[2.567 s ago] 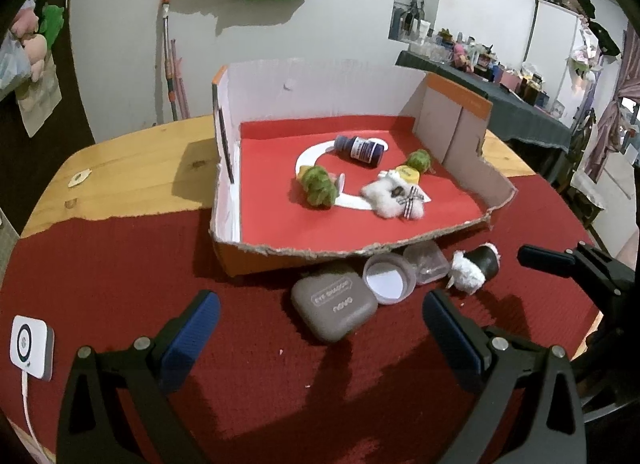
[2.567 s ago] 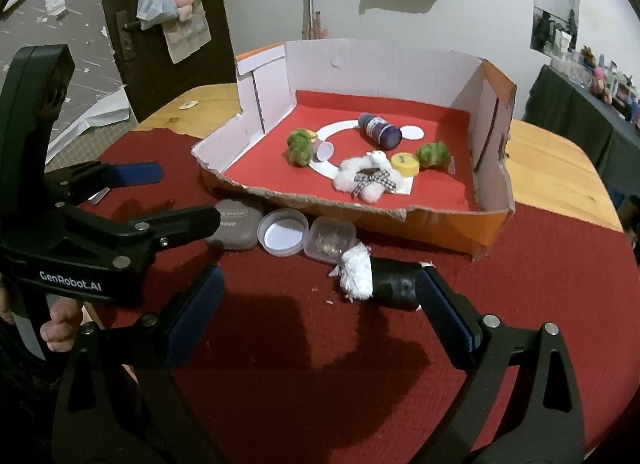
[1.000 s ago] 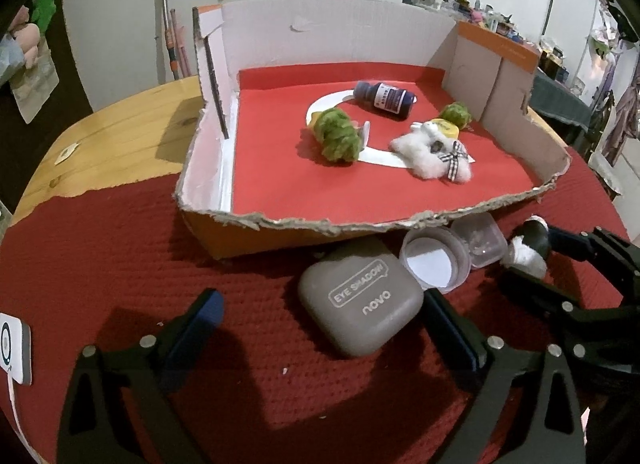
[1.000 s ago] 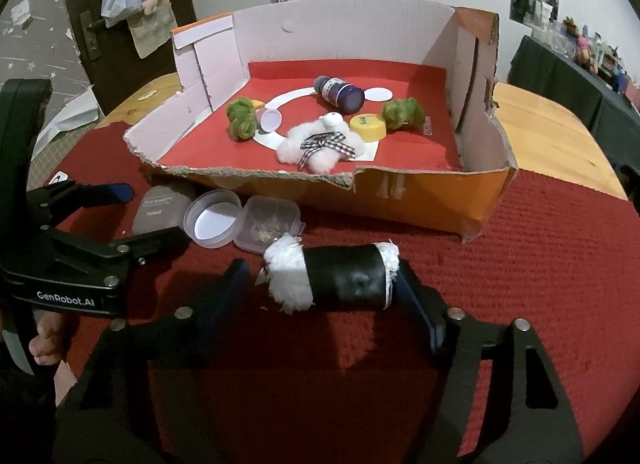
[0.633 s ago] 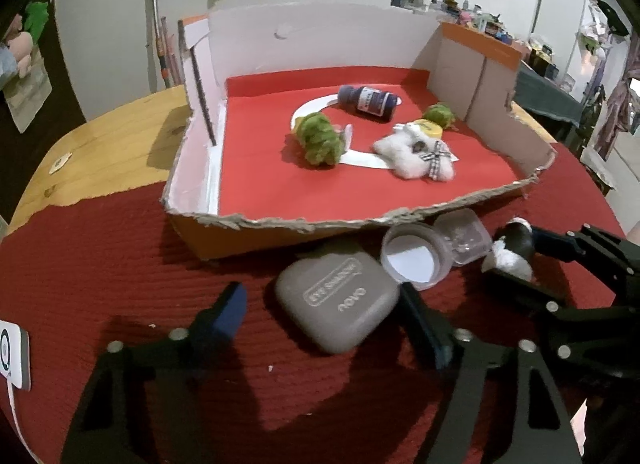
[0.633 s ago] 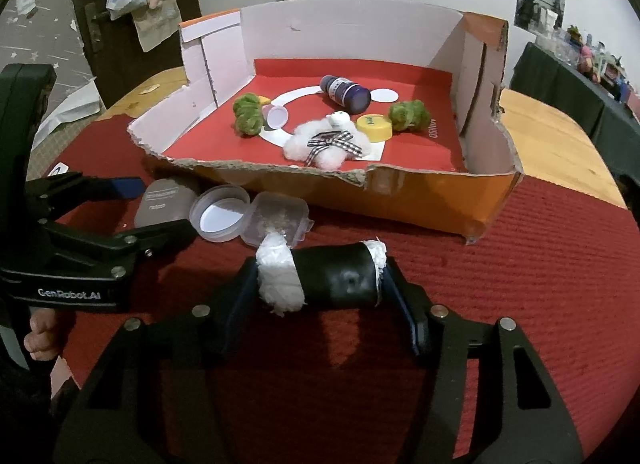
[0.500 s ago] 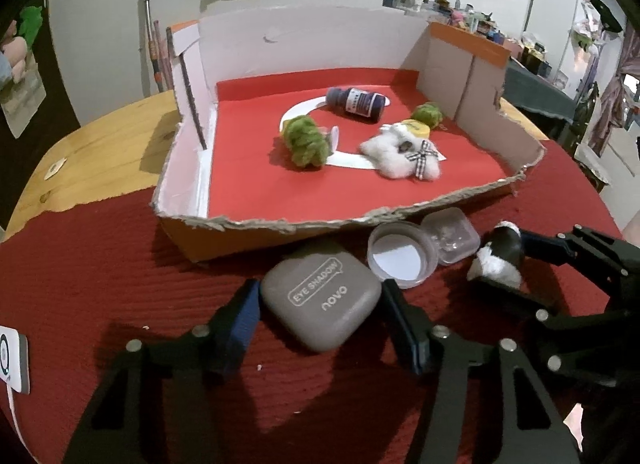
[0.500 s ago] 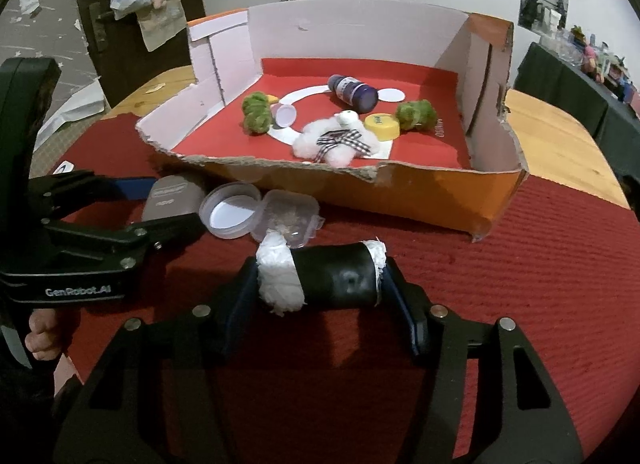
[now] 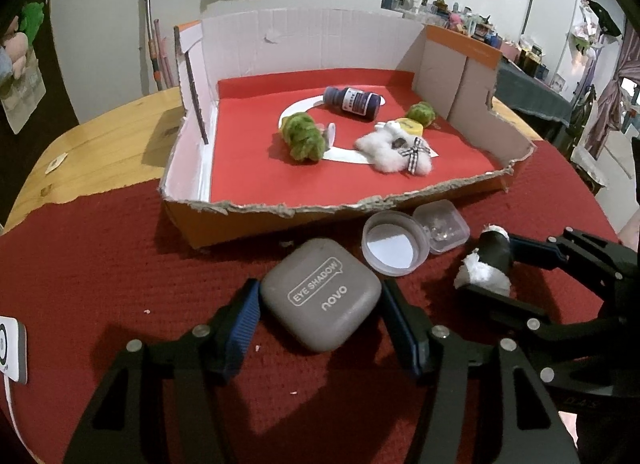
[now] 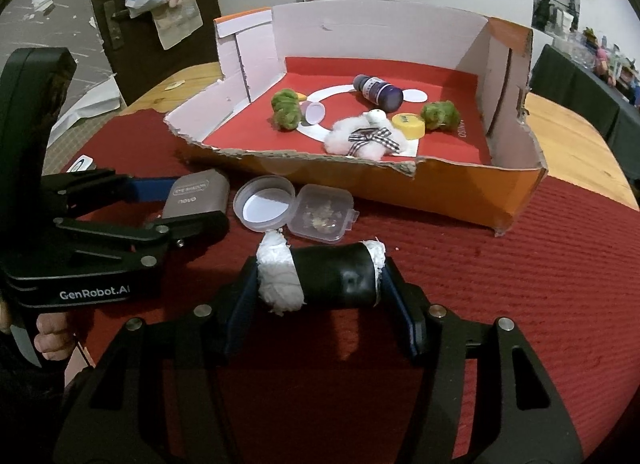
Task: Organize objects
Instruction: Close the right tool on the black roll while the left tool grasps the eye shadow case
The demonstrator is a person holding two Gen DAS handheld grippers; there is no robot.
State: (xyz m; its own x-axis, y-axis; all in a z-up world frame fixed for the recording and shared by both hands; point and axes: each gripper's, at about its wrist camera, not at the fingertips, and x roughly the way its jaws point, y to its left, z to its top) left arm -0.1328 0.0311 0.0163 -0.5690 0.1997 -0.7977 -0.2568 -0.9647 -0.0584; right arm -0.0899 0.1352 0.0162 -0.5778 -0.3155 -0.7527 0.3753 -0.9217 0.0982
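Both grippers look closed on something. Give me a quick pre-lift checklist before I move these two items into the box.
1. Left gripper closed on the grey eye shadow case, a pad on each side: ok.
2. Right gripper closed on the black roll with white ends, held end to end: ok.
3. Firmness of either grip: cannot tell.
4. Free floor in the cardboard box, the near-left red area bare: ok.
5. Round clear lid and small clear container sit close beside both items and may get nudged: not ok.
6. Low torn front wall to pass over: ok.
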